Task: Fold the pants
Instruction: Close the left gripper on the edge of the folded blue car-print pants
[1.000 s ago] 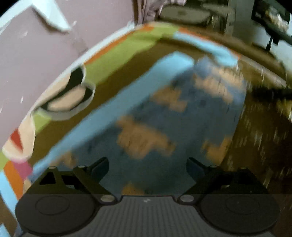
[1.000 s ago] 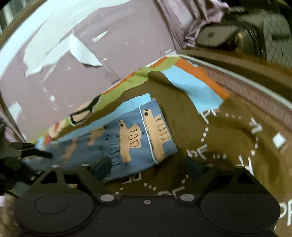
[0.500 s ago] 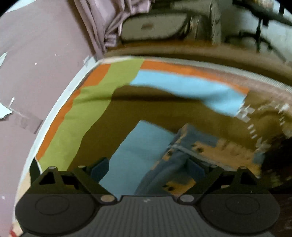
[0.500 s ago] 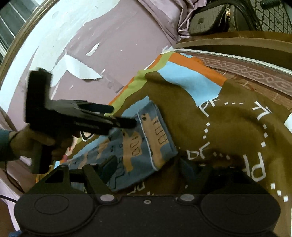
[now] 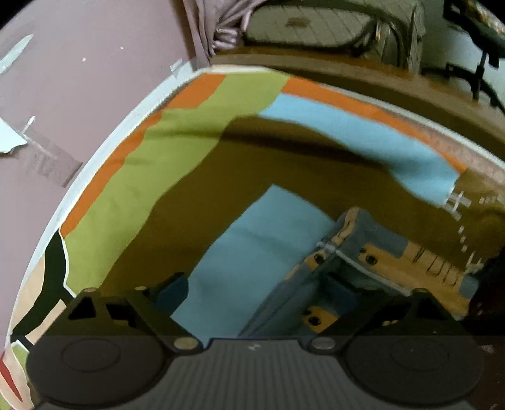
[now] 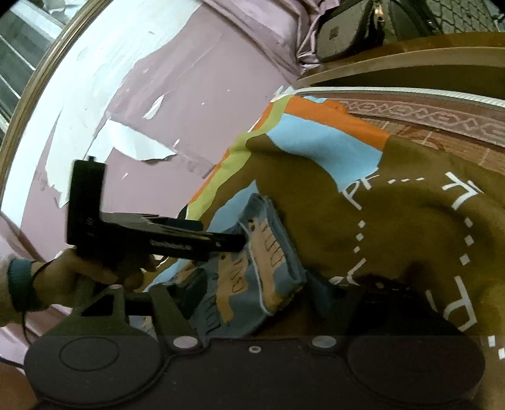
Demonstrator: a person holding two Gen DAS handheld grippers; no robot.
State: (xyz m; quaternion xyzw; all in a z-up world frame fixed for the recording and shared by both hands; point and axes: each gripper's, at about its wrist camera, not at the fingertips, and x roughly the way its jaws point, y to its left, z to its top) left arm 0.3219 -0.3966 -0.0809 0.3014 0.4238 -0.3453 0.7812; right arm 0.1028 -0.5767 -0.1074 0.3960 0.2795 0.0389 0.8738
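Small blue pants (image 6: pixel 252 268) with tan printed shapes lie flat on a colourful bedspread (image 6: pixel 394 220). In the left wrist view the pants (image 5: pixel 363 261) show one end with a white-piped edge, at lower right. My left gripper (image 5: pixel 257 288) is open, low over the bedspread, its right finger at the pants' edge. My right gripper (image 6: pixel 252 284) is open, with the near end of the pants between its fingers. The left gripper also shows in the right wrist view (image 6: pixel 233 243), reaching to the far corner of that end.
A mauve wall (image 5: pixel 79 79) with peeling paint runs along the bed's left side. A wooden headboard (image 5: pixel 347 66) with a bag (image 5: pixel 315 25) on it stands at the far end. The bedspread has brown, light blue, green and orange patches.
My left gripper swung from over the middle of the pants to their end by the headboard. My right gripper moved closer, so the pants' end now lies between its fingers.
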